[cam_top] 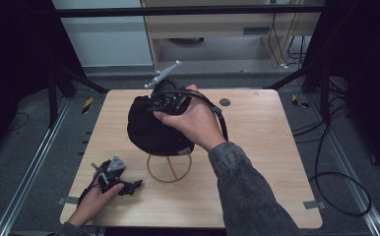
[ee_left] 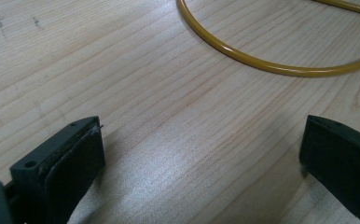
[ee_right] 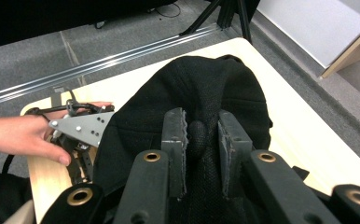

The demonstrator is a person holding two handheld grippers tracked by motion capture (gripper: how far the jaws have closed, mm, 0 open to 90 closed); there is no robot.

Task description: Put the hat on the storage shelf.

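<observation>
A black knitted fabric cap (cam_top: 153, 128) sits over the top of a yellow wire stand with a ring-shaped base (cam_top: 169, 169), near the middle of the pale wooden table (cam_top: 257, 162). The right gripper (cam_top: 164, 101), held in the person's right hand (cam_top: 193, 120), comes down on the crown of the cap from the far side; in the right gripper view its two black jaws are drawn close together and pinch a fold of the cap's fabric (ee_right: 201, 133) between their ridged pads, the cloth bulging up in the narrow gap. The left gripper (cam_top: 138, 184) rests low on the table's near left part, well apart from the cap, with the left hand (cam_top: 92, 201) wrapped around its body and its grey three-cornered plate facing up. In the left gripper view its jaws stand wide apart with only bare wood grain between them, and the curved yellow ring of the stand's base (ee_left: 262, 63) lies on the table just ahead of them.
</observation>
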